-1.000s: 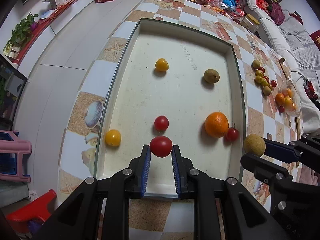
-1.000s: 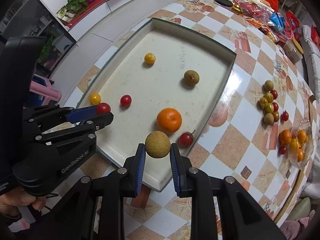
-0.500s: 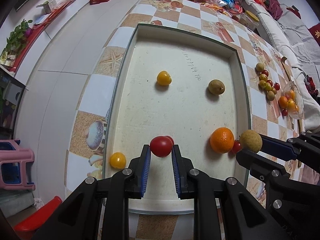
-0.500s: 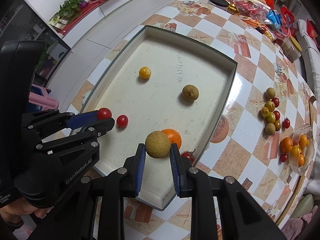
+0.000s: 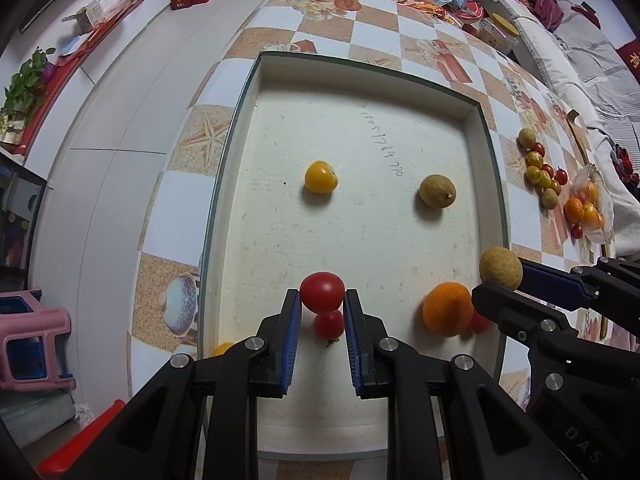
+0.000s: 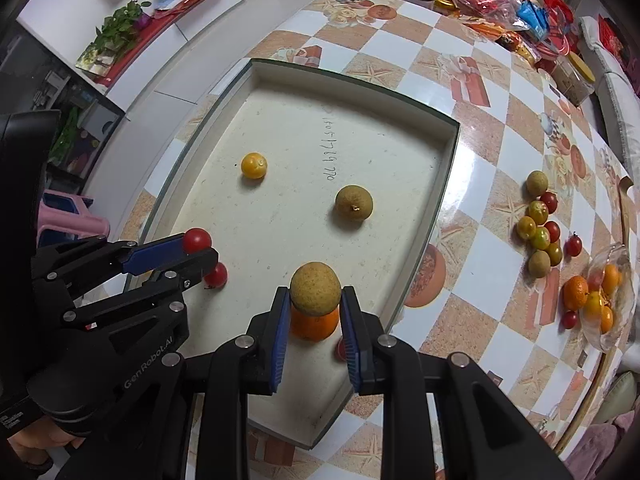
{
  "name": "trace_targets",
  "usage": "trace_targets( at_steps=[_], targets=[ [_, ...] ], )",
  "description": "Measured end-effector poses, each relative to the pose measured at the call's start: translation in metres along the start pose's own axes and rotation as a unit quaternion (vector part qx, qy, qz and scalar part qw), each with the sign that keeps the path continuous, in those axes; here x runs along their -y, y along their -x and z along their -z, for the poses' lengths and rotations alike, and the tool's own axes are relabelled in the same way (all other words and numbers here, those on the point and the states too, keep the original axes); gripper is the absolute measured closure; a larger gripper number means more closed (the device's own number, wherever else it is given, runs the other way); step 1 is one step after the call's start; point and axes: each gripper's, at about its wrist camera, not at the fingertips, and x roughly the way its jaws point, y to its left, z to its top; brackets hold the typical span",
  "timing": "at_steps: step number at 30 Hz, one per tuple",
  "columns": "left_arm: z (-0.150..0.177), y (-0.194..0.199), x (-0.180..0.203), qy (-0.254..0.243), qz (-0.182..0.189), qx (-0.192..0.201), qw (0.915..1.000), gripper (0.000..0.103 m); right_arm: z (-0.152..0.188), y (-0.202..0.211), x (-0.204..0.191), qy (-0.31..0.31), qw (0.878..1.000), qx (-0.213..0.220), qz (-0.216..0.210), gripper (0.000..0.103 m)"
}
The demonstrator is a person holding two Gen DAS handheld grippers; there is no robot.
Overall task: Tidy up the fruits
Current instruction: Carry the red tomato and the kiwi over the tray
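Two fruits are carried above the white tray (image 5: 486, 168), which lies on the checkered table (image 6: 472, 216), and each is matched to a twin below. An orange (image 5: 447, 309) is seen directly under the brown round fruit (image 6: 315, 289) clamped in the right tool (image 6: 314, 316), while another brown fruit (image 6: 353, 203) lies farther up the tray, nearer to this tool than to the other. A red tomato (image 5: 322, 292) is clamped in the left tool (image 5: 322, 322), and a smaller red tomato (image 5: 329, 325) is seen straight beneath it, so a release there is judged to pair like with like.
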Motion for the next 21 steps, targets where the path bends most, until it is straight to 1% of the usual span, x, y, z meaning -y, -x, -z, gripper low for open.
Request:
trace_targets(
  at_steps=[7,16,21],
  targets=[
    [-0.008,-0.002,-0.001,-0.015,-0.008,0.0,0.9999,0.08,-0.009,-0.006,0.0,-0.009,1.0,0.006,-0.007,0.077],
    [-0.009,-0.004,-0.002,-0.023,-0.013,-0.005,0.9996,0.08,-0.011,-0.008,-0.001,-0.01,1.0,0.007,-0.008,0.077],
    [-0.012,-0.007,0.001,-0.025,-0.012,-0.01,0.9996,0.08,-0.014,-0.014,0.0,-0.01,1.0,0.0,-0.005,0.077]
  ],
)
